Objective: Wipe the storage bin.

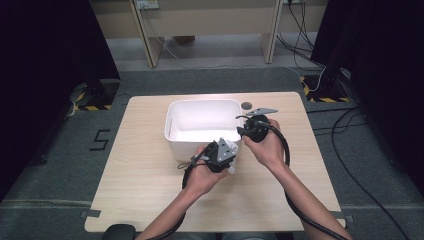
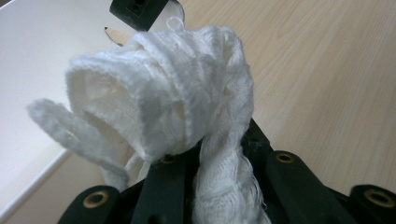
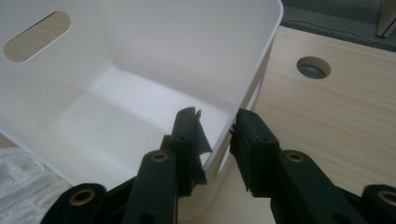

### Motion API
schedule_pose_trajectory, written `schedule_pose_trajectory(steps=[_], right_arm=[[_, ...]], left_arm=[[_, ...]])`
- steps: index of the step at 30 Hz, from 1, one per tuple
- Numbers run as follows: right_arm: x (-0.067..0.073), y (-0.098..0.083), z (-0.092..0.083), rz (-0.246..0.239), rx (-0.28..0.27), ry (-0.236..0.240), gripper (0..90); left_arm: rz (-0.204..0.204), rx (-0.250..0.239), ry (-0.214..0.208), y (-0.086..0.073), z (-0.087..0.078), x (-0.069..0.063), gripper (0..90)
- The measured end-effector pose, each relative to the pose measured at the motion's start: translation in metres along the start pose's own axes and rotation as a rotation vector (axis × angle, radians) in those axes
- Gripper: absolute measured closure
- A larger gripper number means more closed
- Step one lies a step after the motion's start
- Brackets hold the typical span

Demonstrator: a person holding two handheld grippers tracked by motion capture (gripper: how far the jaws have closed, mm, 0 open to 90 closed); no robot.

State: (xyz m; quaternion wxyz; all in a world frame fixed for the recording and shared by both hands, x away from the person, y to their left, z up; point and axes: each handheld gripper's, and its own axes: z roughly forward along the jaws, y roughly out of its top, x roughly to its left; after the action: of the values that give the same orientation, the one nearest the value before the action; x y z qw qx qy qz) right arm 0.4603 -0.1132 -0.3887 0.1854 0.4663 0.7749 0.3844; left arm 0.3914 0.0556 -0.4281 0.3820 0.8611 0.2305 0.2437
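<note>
A bunched white knitted cloth [image 2: 187,107] is clamped between the closed jaws of the left gripper [image 1: 223,156], just outside the near wall of the white bin [image 1: 172,131]. The bin's right wall is straddled by the jaws of the right gripper [image 3: 217,140], one inside and one outside; whether the pads press on it cannot be told. The step in hand is judged to be loading the cloth into the steadied bin. Next, the cloth must be lifted over the near rim, then released inside.
</note>
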Motion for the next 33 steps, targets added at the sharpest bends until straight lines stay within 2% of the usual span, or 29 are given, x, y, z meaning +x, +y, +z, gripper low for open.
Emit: schedule_pose_trajectory(steps=[2,25,33], right_arm=[[0.0,0.0,0.0,0.0,0.001,-0.001,70.4],[0.0,0.0,0.0,-0.001,0.003,0.0,70.3],[0.001,0.0,0.0,-0.002,0.003,-0.002,70.3]], left_arm=[[0.009,0.008,0.0,0.0,0.001,0.0,75.0],[0.003,0.029,-0.01,-0.007,0.014,-0.005,75.0],[0.012,0.041,-0.005,-0.011,0.019,-0.008,75.0]])
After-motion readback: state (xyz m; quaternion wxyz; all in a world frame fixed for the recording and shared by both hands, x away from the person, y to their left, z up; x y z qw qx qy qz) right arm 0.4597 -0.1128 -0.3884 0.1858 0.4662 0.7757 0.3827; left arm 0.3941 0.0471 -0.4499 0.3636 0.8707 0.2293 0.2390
